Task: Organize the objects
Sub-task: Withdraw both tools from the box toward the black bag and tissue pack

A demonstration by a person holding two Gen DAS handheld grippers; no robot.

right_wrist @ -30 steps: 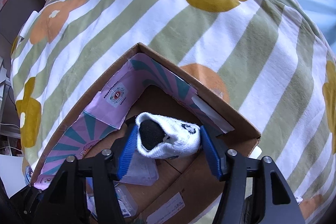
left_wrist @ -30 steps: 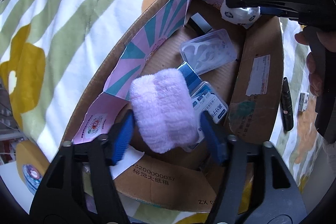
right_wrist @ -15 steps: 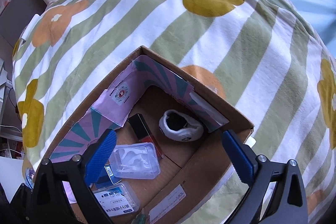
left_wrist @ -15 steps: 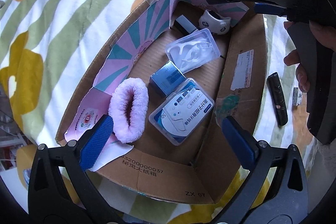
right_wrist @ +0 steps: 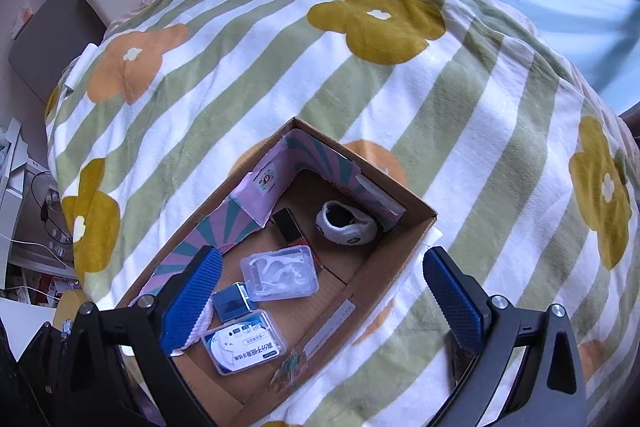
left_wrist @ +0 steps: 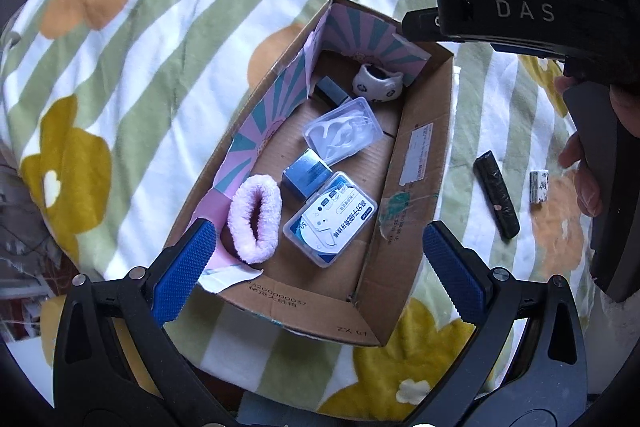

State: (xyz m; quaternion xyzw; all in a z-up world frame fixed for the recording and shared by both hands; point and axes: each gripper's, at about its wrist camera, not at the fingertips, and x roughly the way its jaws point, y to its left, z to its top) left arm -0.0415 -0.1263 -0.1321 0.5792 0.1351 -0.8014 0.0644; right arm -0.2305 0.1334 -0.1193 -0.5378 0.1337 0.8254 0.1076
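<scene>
Cardboard box, open top, lies on a bed under a striped blanket with flower print. Inner walls on the far and left sides lined with pink-and-teal printed paper.

Contents, from near end to far end in the left wrist view:
- pink fluffy sock, rolled, against the left wall at the near end.
- flat clear case with blue-and-white label, just right of the pink sock, lying flat on the box floor.
- small blue box, touching the labelled case on its far side.
- clear case of floss picks, mid-box, lying flat.
- dark slim box, partly under the floss case, towards the far left corner.
- white sock with dark markings, rolled, in the far corner against the lined wall; opening faces up in the right wrist view.

Outside the box, on the blanket to its right: a dark stick-shaped item and a small pale item; the two lie apart, neither touches the box.

Left claw: released, blue pads spread wide, nothing between them, above the near end of the box.
Right claw: released, pads spread wide, nothing held, over the box. A hand on its grip shows at the right edge of the left wrist view.
</scene>
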